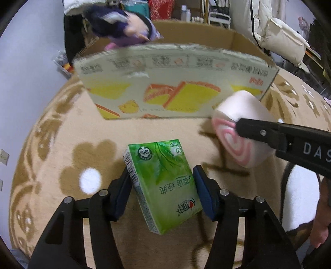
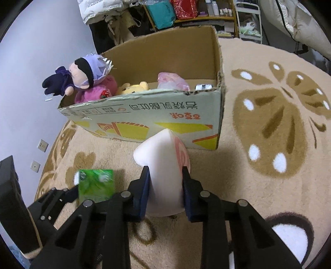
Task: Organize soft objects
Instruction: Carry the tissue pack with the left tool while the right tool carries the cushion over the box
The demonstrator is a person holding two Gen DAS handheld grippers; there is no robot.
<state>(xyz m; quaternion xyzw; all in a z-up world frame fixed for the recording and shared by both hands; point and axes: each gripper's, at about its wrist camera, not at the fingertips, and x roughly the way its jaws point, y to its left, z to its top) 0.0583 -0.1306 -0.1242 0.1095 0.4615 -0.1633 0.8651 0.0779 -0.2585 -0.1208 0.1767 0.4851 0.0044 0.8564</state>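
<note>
Green plastic tissue pack [image 1: 163,184] is pinched in the left gripper [image 1: 163,186], white-and-pink squishy roll-cake toy [image 2: 165,173] squeezed in the right gripper [image 2: 165,186], both above the beige rug [image 2: 248,186]. Printed cardboard box [image 2: 149,120] already holds several plushies, so these two look like what's left

Carpet [image 2: 258,196]: beige pile with brown flower and butterfly patterns and white spots, covering the floor.
Wall [image 2: 31,82]: pale lilac, on the left.
Wall sockets [image 2: 42,145]: two white plates low on that wall, one above the other.
Shelf [image 2: 217,14]: at the back, holding bottles.
Red bag [image 2: 184,8]: beside a teal bag [image 2: 161,12] at the back.
White padded coat [image 1: 275,35]: hanging at the right.
</note>
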